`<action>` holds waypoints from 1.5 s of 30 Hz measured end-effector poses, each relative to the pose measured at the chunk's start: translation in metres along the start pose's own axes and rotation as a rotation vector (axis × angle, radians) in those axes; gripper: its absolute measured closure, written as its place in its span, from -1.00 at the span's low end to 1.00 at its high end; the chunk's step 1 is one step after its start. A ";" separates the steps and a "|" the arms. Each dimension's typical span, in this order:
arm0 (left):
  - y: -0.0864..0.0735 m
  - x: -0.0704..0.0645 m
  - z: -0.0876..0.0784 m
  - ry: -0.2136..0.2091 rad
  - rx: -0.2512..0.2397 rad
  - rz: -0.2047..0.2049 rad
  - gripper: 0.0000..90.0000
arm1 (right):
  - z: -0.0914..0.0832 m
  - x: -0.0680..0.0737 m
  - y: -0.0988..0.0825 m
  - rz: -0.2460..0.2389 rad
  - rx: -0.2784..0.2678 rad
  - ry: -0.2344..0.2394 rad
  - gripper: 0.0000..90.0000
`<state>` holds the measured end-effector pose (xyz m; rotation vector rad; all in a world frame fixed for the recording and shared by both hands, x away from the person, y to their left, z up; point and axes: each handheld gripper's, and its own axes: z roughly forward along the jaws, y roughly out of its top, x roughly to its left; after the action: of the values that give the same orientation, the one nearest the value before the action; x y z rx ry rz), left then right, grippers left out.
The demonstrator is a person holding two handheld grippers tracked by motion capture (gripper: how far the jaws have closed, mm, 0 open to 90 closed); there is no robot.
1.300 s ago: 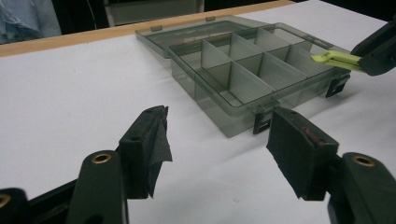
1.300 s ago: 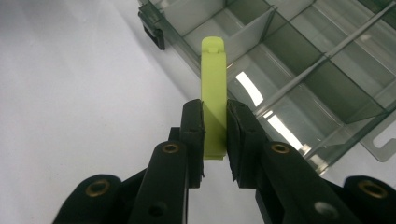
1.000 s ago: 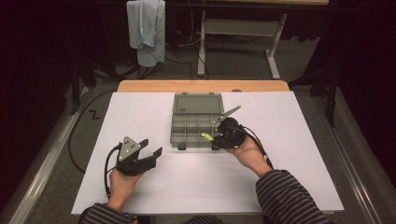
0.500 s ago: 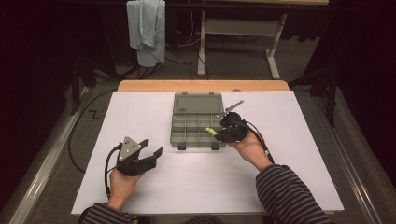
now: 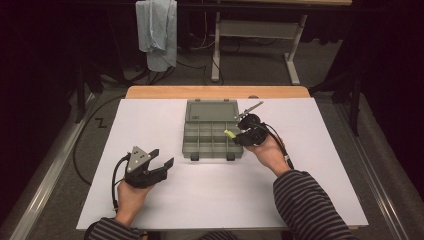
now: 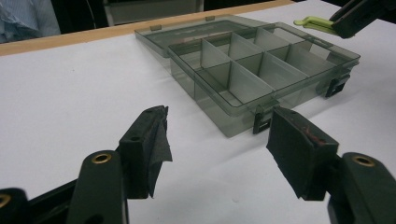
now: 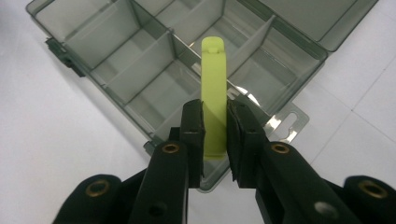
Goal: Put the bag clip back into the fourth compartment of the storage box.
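The right gripper (image 7: 215, 126) is clenched on a yellow-green clip (image 7: 214, 93), its two black pads pressing the clip's lower half from either side while the rest sticks out ahead of the jaws. In the high view this gripper (image 5: 240, 136) hangs over the right edge of the box (image 5: 210, 145), and the clip (image 5: 230, 134) points left over the right-hand compartments, above them rather than resting in one. The left gripper view shows the clip (image 6: 314, 22) held level in the air, clear of the box rim.

The box (image 7: 154, 70) is smoky clear plastic, divided into compartments, with its lid (image 5: 212, 110) folded flat open on the far side and two dark latches on the near wall. A hang tab sticks out from its corner just beside the right gripper's jaws.

The left gripper (image 5: 159, 162) is released, jaws standing wide with nothing between them, held low over the white worktop (image 5: 300, 190) well to the left and nearer the person than the box. From its own camera, this gripper (image 6: 217, 149) faces the box's (image 6: 261, 70) near corner.

Beyond the worktop a blue cloth (image 5: 157, 30) hangs.
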<state>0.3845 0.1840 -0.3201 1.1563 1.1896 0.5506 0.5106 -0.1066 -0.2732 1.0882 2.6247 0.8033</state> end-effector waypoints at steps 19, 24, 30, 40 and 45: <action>0.000 0.000 0.000 -0.003 -0.001 -0.002 -0.16 | 0.009 -0.016 0.013 0.030 0.026 -0.052 0.77; 0.000 0.000 0.000 -0.004 0.000 -0.001 -0.17 | 0.012 -0.021 0.018 0.036 0.035 -0.062 0.77; 0.000 0.000 0.000 -0.004 0.000 -0.001 -0.17 | 0.017 -0.024 0.022 0.046 0.050 -0.077 0.77; 0.000 0.000 -0.001 -0.006 0.002 0.001 -0.17 | 0.028 -0.028 0.024 0.068 0.065 -0.084 0.77; 0.000 -0.001 -0.001 -0.007 0.001 0.000 -0.16 | 0.031 -0.030 0.026 0.084 0.065 -0.078 0.77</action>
<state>0.3839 0.1838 -0.3198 1.1584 1.1838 0.5452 0.5587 -0.0997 -0.2865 1.2284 2.5720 0.6809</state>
